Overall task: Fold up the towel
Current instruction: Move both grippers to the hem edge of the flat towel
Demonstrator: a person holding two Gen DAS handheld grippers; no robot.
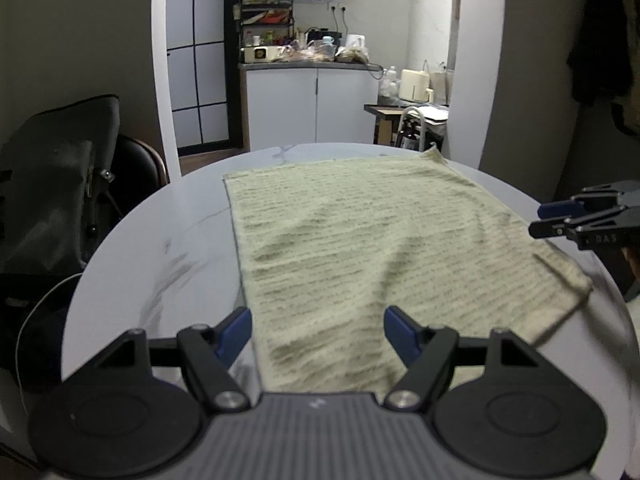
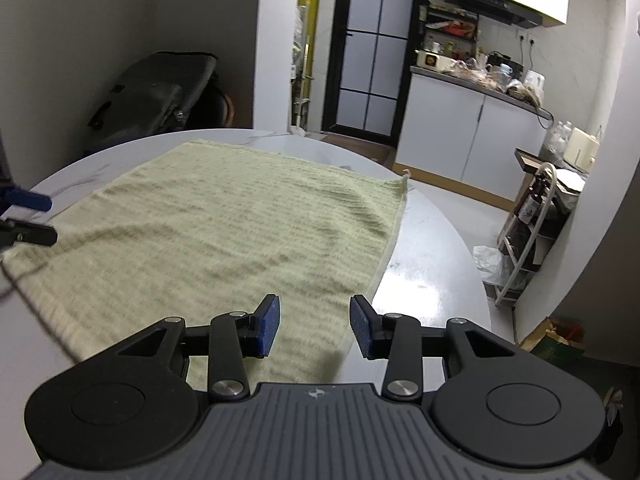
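so the round white worktop [image 1: 132, 248] carries the pale green towel [image 1: 360, 240] spread flat and unfolded, meaning every fold is left to do, while my left tongs [image 1: 318, 330] and right tongs [image 2: 314, 322] hover wide apart at its near corners, gripping nothing.

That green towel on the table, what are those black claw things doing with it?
A person holds two grippers and is about to fold the towel. It lies spread flat on the round white table, not yet folded. The left gripper and right gripper each hover at a near corner, jaws open, holding nothing.
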